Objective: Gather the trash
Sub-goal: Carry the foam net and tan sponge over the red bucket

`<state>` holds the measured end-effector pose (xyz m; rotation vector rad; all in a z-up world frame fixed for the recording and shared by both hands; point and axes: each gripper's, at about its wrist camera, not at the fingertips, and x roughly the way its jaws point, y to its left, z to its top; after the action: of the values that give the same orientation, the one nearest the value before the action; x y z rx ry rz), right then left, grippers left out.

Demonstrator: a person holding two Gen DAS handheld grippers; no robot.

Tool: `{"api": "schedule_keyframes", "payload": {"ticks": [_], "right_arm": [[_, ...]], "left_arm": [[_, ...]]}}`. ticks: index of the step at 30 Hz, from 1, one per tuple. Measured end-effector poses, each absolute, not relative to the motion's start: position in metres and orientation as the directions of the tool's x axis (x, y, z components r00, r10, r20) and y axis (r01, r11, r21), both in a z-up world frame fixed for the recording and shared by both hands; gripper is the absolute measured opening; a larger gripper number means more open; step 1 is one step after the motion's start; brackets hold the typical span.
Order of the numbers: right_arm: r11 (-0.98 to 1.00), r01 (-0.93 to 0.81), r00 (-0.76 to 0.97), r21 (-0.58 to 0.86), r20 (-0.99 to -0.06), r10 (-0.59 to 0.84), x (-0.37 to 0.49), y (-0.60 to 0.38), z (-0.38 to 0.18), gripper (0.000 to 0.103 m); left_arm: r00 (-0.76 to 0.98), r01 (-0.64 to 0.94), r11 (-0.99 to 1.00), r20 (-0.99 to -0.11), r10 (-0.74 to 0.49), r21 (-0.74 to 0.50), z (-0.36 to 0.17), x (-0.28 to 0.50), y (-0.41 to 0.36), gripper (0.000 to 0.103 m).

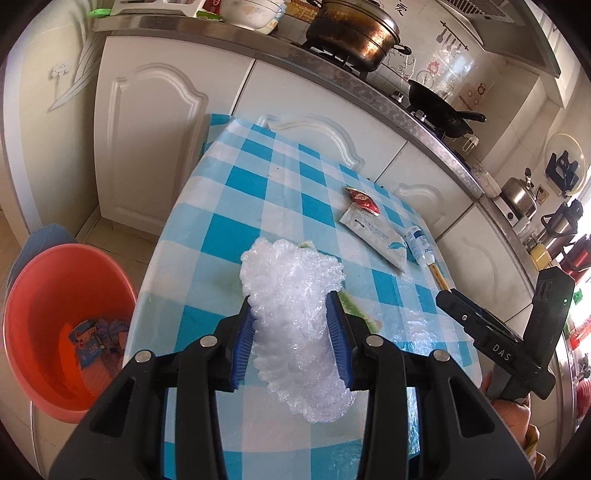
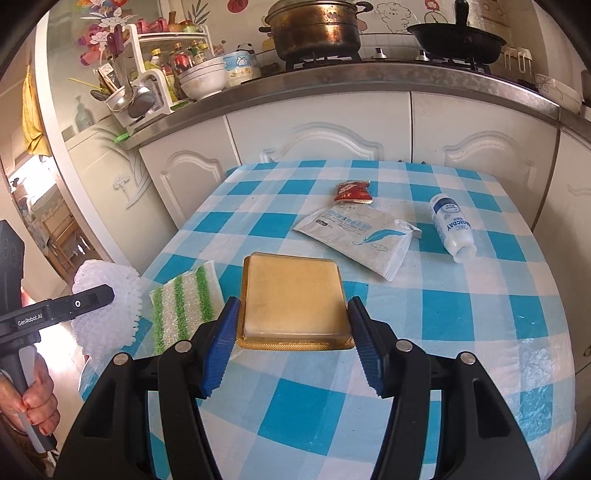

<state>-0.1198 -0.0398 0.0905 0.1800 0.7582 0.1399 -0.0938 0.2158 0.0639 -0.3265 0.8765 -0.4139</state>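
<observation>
My left gripper (image 1: 290, 299) is shut on a crumpled white foam net (image 1: 295, 266), held above the left part of the blue-checked table (image 1: 236, 229). The right wrist view shows that net (image 2: 107, 280) past the table's left edge. My right gripper (image 2: 293, 301) is shut on a gold plastic tray (image 2: 293, 291), its pads pressing the tray's two sides just above the cloth. Farther back on the table lie a red packet (image 2: 352, 191), a white pouch (image 2: 364, 236) and a white bottle (image 2: 452, 227) on its side.
An orange basin (image 1: 55, 295) with wrappers inside stands on the floor left of the table. A green-striped cloth (image 2: 184, 299) lies by the tray. White cabinets (image 2: 332, 136) and a counter with a pot (image 2: 314, 29) and pan stand behind the table.
</observation>
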Motion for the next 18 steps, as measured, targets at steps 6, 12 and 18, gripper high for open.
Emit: {"api": "schedule_keyframes", "payload": {"ticks": [6, 12, 18], "right_arm": [[0.973, -0.12, 0.716, 0.195, -0.662, 0.221, -0.12, -0.01, 0.105, 0.06], [0.961, -0.208, 0.706, 0.18, -0.653, 0.275, -0.116, 0.032, 0.12, 0.06], [0.932, -0.316, 0.671, 0.178, -0.653, 0.352, -0.106, 0.083, 0.129, 0.06]], "left_arm": [[0.587, 0.172, 0.875, -0.666, -0.461, -0.453, 0.061, -0.102, 0.249, 0.04], [0.609, 0.108, 0.883, -0.671, -0.423, -0.458, 0.055, -0.109, 0.291, 0.04], [0.639, 0.01, 0.887, -0.68, -0.361, -0.461, 0.047, -0.115, 0.342, 0.04]]}}
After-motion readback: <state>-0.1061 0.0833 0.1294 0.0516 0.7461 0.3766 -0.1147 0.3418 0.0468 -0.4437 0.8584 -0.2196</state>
